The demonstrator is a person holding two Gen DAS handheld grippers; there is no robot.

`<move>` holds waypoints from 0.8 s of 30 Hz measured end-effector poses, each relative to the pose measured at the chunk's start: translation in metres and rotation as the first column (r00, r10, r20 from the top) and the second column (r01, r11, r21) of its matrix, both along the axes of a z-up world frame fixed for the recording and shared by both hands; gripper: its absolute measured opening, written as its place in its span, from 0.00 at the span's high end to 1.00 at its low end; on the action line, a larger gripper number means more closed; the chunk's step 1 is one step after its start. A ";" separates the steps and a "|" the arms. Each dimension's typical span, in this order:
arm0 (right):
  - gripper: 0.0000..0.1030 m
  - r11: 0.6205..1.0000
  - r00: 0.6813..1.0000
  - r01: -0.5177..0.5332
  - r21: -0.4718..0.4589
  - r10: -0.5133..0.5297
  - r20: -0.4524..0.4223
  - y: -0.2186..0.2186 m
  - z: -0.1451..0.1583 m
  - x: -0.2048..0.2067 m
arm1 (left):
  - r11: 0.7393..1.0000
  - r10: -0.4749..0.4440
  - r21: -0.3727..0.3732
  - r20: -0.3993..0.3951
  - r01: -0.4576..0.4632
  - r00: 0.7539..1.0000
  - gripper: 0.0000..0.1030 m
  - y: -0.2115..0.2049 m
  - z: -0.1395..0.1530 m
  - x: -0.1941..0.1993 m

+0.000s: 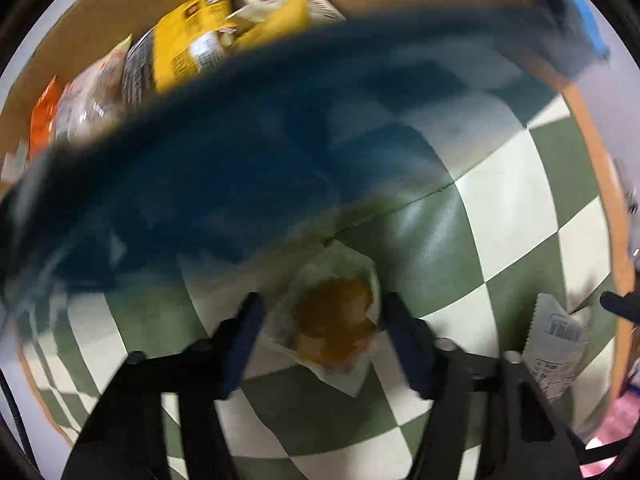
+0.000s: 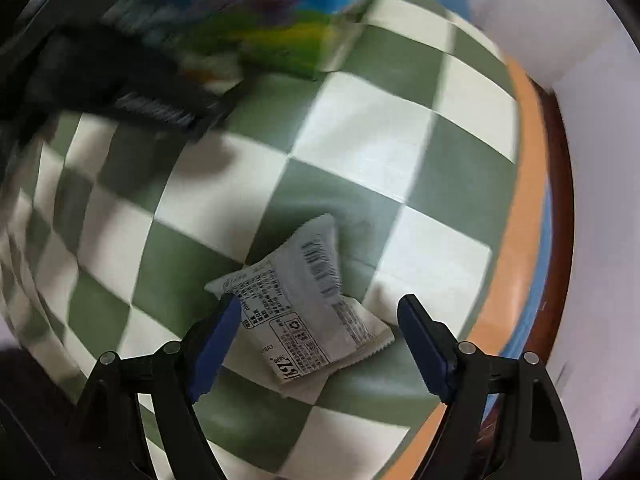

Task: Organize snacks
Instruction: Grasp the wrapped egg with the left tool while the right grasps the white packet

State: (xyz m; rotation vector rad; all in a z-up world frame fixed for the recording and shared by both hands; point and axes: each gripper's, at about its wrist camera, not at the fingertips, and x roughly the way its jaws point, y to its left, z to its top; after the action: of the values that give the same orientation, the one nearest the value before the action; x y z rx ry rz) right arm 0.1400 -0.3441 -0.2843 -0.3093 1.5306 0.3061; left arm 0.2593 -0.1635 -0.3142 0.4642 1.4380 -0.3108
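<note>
In the left wrist view, my left gripper [image 1: 320, 312] is open, its fingers either side of a clear-wrapped brown pastry packet [image 1: 332, 324] lying on the green-and-white checked cloth [image 1: 500, 208]. A large blue snack bag [image 1: 240, 152], blurred, fills the view just beyond it. In the right wrist view, my right gripper [image 2: 320, 320] is open over a small white printed snack packet [image 2: 304, 312], which lies between the fingers. The same white packet shows at the right in the left wrist view [image 1: 556, 348].
A cardboard box [image 1: 92, 28] at the back holds a yellow bag [image 1: 200, 40], a clear packet [image 1: 88, 100] and an orange bag [image 1: 42, 120]. The table's orange edge [image 2: 516, 248] runs close on the right. The other gripper [image 2: 120, 88] and a blue-green bag [image 2: 280, 20] lie beyond.
</note>
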 end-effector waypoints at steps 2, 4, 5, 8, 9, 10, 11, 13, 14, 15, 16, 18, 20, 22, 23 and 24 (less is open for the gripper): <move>0.17 0.998 0.997 -0.067 -0.009 0.066 -0.041 0.005 -0.013 0.000 | 1.000 -0.009 -0.001 0.009 0.009 1.000 0.47 -0.001 0.001 -0.004; 0.17 0.996 0.994 -0.089 -0.007 0.089 -0.069 0.007 -0.025 0.003 | 1.000 0.005 -0.015 -0.003 -0.005 1.000 0.47 0.004 0.002 -0.009; 0.17 0.996 0.993 -0.086 -0.001 0.085 -0.079 0.008 -0.029 0.005 | 1.000 0.020 -0.023 -0.009 -0.020 1.000 0.47 0.008 0.003 -0.012; 0.28 0.999 0.993 0.001 0.037 0.003 -0.116 0.004 -0.040 0.013 | 0.996 0.076 -0.036 -0.038 -0.077 0.996 0.47 0.030 0.002 -0.027; 0.28 0.997 0.991 0.056 0.051 -0.050 -0.126 0.000 -0.042 0.016 | 0.995 0.090 -0.039 -0.045 -0.092 0.995 0.47 0.037 0.001 -0.032; 0.28 0.988 0.981 0.139 0.073 -0.128 -0.144 -0.006 -0.045 0.018 | 0.993 0.108 -0.042 -0.052 -0.110 0.993 0.47 0.046 0.001 -0.039; 0.28 0.971 0.966 0.218 0.095 -0.201 -0.166 -0.013 -0.047 0.019 | 0.989 0.139 -0.046 -0.065 -0.142 0.988 0.47 0.058 0.000 -0.047; 0.28 0.925 0.924 0.353 0.144 -0.320 -0.211 -0.023 -0.049 0.019 | 0.980 0.182 -0.057 -0.101 -0.188 0.978 0.47 0.077 -0.002 -0.061; 0.28 0.891 0.895 0.421 0.172 -0.378 -0.237 -0.029 -0.049 0.017 | 0.976 0.202 -0.061 -0.115 -0.210 0.972 0.47 0.085 -0.002 -0.066; 0.28 0.867 0.876 0.459 0.193 -0.406 -0.260 -0.031 -0.049 0.014 | 0.970 0.226 -0.065 -0.129 -0.235 0.966 0.47 0.093 -0.003 -0.071; 0.28 0.843 0.856 0.495 0.210 -0.431 -0.285 -0.031 -0.050 0.010 | 0.963 0.249 -0.072 -0.145 -0.261 0.958 0.47 0.101 -0.003 -0.077; 0.28 0.834 0.847 0.507 0.215 -0.437 -0.303 -0.025 -0.050 0.004 | 0.945 0.291 -0.094 -0.186 -0.312 0.938 0.47 0.117 -0.004 -0.088; 0.28 0.856 0.861 0.476 0.201 -0.406 -0.308 -0.015 -0.051 -0.004 | 0.926 0.323 -0.125 -0.227 -0.357 0.919 0.47 0.130 -0.007 -0.097; 0.28 0.874 0.875 0.448 0.189 -0.384 -0.296 -0.009 -0.052 -0.011 | 0.911 0.341 -0.151 -0.251 -0.384 0.906 0.46 0.137 -0.010 -0.099; 0.28 0.884 0.882 0.432 0.178 -0.374 -0.285 -0.006 -0.052 -0.013 | 0.897 0.355 -0.171 -0.273 -0.408 0.894 0.46 0.142 -0.013 -0.098; 0.28 0.893 0.890 0.418 0.166 -0.367 -0.271 -0.003 -0.052 -0.016 | 0.886 0.365 -0.181 -0.291 -0.426 0.884 0.46 0.146 -0.016 -0.095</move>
State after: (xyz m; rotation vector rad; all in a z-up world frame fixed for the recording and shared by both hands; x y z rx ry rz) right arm 0.1239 -0.3471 -0.3366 0.2259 1.7305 0.1886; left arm 0.1644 -0.0179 -0.3302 -0.0807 1.6768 -0.2096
